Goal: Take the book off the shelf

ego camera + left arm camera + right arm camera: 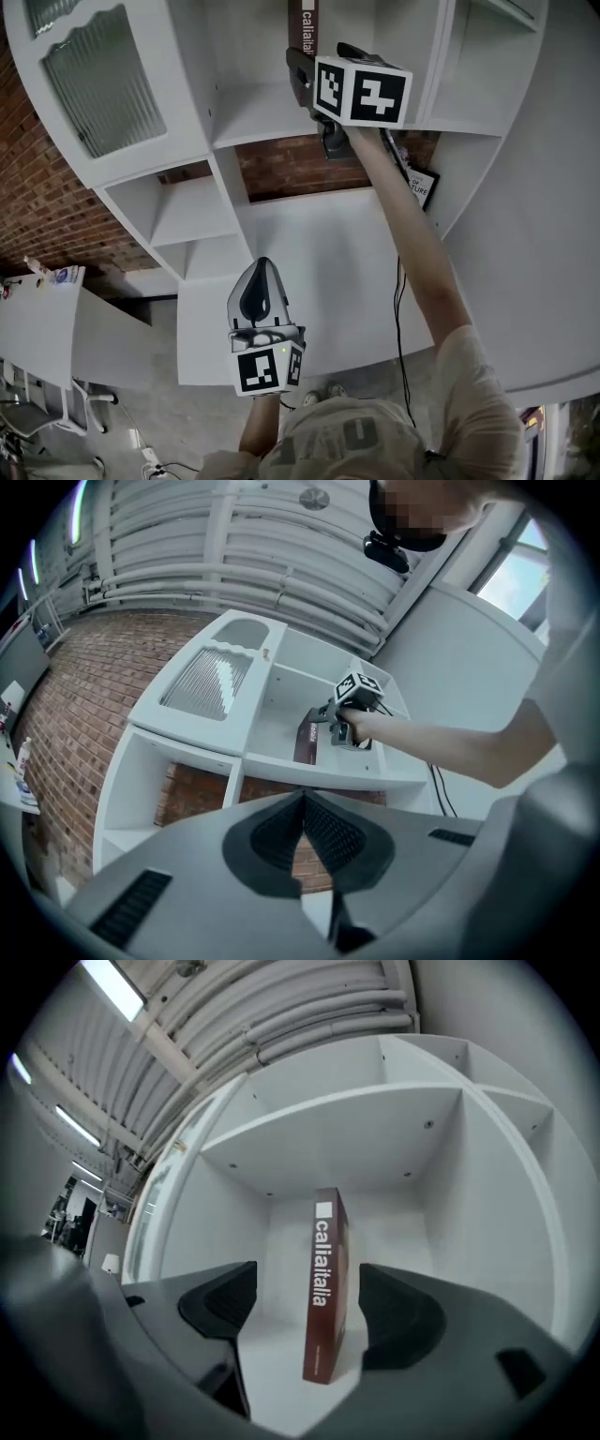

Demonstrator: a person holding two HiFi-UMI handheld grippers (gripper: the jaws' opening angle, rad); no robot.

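A dark red book [325, 1288] with white lettering on its spine stands upright, alone in a compartment of the white shelf unit [272, 112]. My right gripper [307, 1309] is raised to it and open, one jaw on each side of the spine, with a gap showing between each pad and the cover. In the head view the book [308, 23] shows just above the right gripper [314, 67]. The left gripper [262, 274] hangs low in front of the shelves, shut and holding nothing. The left gripper view shows the book [307, 742] from afar beyond the closed left gripper [302, 803].
A ribbed-glass cabinet door [94, 84] is at the upper left of the unit. A brick wall [37, 187] shows behind open compartments. A framed card [422, 185] leans in a lower right compartment. A cable [398, 309] hangs down the white panel. A white table [47, 328] stands at left.
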